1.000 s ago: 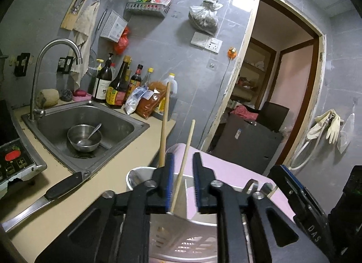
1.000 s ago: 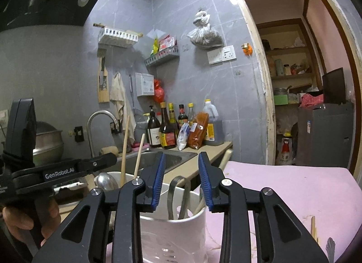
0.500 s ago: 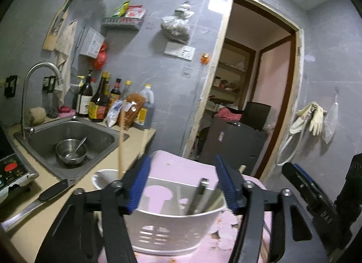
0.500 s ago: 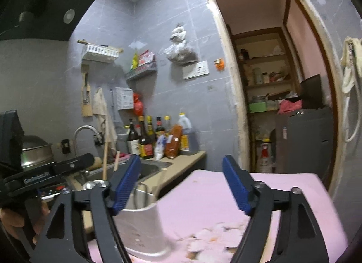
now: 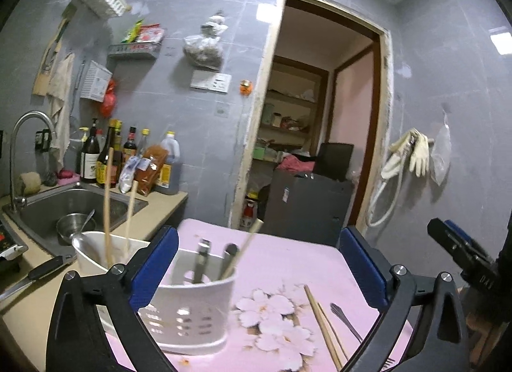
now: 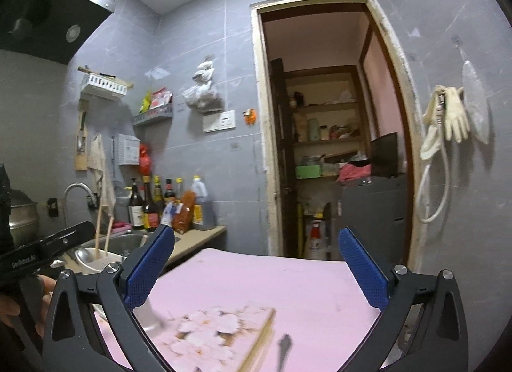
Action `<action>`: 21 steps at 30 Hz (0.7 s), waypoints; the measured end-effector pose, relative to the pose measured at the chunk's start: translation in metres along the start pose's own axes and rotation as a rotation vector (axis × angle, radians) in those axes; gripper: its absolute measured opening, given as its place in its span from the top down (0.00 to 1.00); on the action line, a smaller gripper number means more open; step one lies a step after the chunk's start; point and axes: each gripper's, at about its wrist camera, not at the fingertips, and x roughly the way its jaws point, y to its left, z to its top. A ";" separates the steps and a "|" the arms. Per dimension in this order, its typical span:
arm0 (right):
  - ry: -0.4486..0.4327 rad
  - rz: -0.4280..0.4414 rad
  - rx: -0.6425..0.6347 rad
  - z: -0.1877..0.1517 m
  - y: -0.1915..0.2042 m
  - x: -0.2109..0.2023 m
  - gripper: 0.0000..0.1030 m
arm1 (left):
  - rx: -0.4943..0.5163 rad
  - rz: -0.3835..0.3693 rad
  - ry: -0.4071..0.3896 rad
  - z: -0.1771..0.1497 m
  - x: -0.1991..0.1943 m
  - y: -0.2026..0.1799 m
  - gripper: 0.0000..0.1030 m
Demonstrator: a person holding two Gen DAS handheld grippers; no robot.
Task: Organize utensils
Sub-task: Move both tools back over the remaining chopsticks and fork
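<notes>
A white slotted utensil caddy [image 5: 188,301] stands on the pink flowered table [image 5: 288,263]. It holds two upright chopsticks [image 5: 107,205] in its left part. Metal handles [image 5: 200,260] and one leaning chopstick [image 5: 246,247] are in its right part. My left gripper [image 5: 259,263] hangs just in front of it, its jaws opening wide with nothing pressed between the pads. A loose chopstick pair [image 5: 323,324] and a metal utensil [image 5: 345,320] lie on the table to the right. My right gripper [image 6: 256,260] is over the table, its jaws opening with nothing between them. Blurred chopsticks [image 6: 259,340] lie below it.
A steel sink [image 5: 80,202] with a bowl in it sits at the left, and a knife [image 5: 35,276] lies on the counter edge. Sauce bottles [image 5: 128,160] line the wall. An open doorway [image 6: 336,148] is behind the table. A hand [image 6: 9,301] holds the left gripper.
Both grippers have opened wide and drawn back from the caddy toward the right. The chopstick that stood between the left fingers now stands free in the caddy.
</notes>
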 end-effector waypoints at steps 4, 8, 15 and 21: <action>0.027 -0.028 -0.019 -0.005 -0.014 -0.010 0.00 | 0.029 -0.015 0.043 -0.009 0.008 -0.017 0.04; 0.094 -0.033 -0.022 -0.017 -0.026 -0.011 0.00 | 0.067 -0.042 0.118 -0.022 0.021 -0.033 0.04; 0.204 -0.037 -0.034 -0.042 -0.035 -0.007 0.00 | 0.109 -0.047 0.250 -0.048 0.046 -0.048 0.04; 0.324 -0.029 -0.040 -0.056 -0.044 0.003 0.00 | 0.111 -0.072 0.389 -0.065 0.071 -0.052 0.04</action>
